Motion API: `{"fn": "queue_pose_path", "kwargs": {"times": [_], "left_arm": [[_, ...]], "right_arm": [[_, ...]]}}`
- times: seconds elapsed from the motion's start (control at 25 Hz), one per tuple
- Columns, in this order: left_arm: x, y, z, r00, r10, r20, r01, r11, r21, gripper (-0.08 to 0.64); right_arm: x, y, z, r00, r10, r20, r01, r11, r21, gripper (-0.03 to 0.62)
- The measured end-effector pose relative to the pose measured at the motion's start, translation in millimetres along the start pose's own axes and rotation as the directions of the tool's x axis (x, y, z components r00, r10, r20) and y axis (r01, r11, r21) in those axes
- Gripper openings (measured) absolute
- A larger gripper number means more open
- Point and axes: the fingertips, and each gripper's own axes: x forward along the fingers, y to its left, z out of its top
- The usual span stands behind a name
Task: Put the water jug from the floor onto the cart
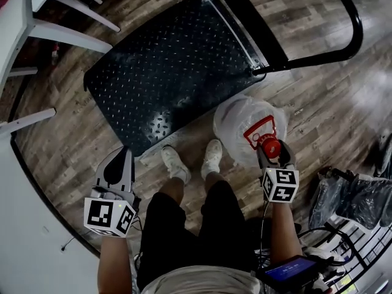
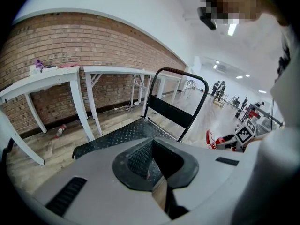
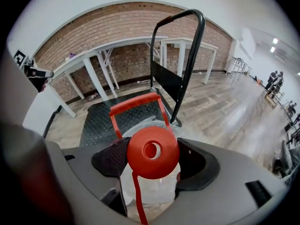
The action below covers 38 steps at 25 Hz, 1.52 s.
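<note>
The clear water jug [image 1: 239, 122] stands on the wood floor just right of the black cart deck [image 1: 165, 72], with a red cap [image 1: 270, 147] and a raised red handle [image 1: 258, 129]. My right gripper [image 1: 271, 154] is shut on the jug's neck at the cap. In the right gripper view the cap [image 3: 153, 151] fills the gap between the pads [image 3: 112, 158], with the handle [image 3: 136, 104] and the deck [image 3: 101, 121] beyond. My left gripper [image 1: 124, 155] hangs shut and empty over the floor left of my feet. The left gripper [image 2: 152, 162] looks at the deck [image 2: 122, 135].
The cart's black push bar [image 1: 349, 23] rises at its far end. White table legs [image 1: 61, 35] stand at the left. My shoes [image 1: 174, 164] are just short of the deck's near corner. Bags and gear [image 1: 355, 201] lie at the right. A brick wall [image 2: 70, 46] backs the tables.
</note>
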Motion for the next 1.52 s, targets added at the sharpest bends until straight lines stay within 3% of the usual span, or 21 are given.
{"fn": "queue_pose_path", "kwargs": {"times": [0.44, 0.64, 0.8, 1.04, 1.28, 1.4, 1.52], "left_arm": [[-95.8, 26.4, 58.6, 0.990, 0.075, 0.118, -0.074, 0.997, -0.009, 0.000], [-140.6, 43.4, 89.2, 0.971, 0.133, 0.200, -0.127, 0.991, -0.043, 0.000], [-166.2, 50.2, 105.7, 0.950, 0.174, 0.258, -0.158, 0.984, -0.084, 0.000], [-204.7, 90.7, 105.6, 0.920, 0.236, 0.313, -0.194, 0.968, -0.160, 0.000], [-243.0, 138.9, 98.2, 0.895, 0.292, 0.338, -0.245, 0.954, -0.175, 0.000], [-257.4, 156.1, 91.7, 0.874, 0.349, 0.337, -0.282, 0.931, -0.233, 0.000], [-267.0, 166.2, 83.2, 0.853, 0.407, 0.327, -0.324, 0.904, -0.278, 0.000]], "right_arm": [[-117.5, 21.1, 79.2, 0.999, -0.009, 0.049, 0.012, 0.998, -0.059, 0.313], [-163.6, 33.5, 134.8, 0.995, 0.015, 0.103, -0.003, 0.994, -0.111, 0.313], [-184.3, 56.2, 175.5, 0.990, 0.062, 0.130, -0.034, 0.978, -0.207, 0.313], [-183.9, 117.8, 229.2, 0.980, 0.145, 0.139, -0.092, 0.938, -0.333, 0.312], [-158.4, 195.0, 266.1, 0.959, 0.261, 0.112, -0.190, 0.883, -0.429, 0.312], [-142.9, 238.9, 286.6, 0.939, 0.333, 0.089, -0.250, 0.836, -0.488, 0.311], [-126.9, 288.1, 306.3, 0.910, 0.410, 0.055, -0.308, 0.761, -0.570, 0.311]]}}
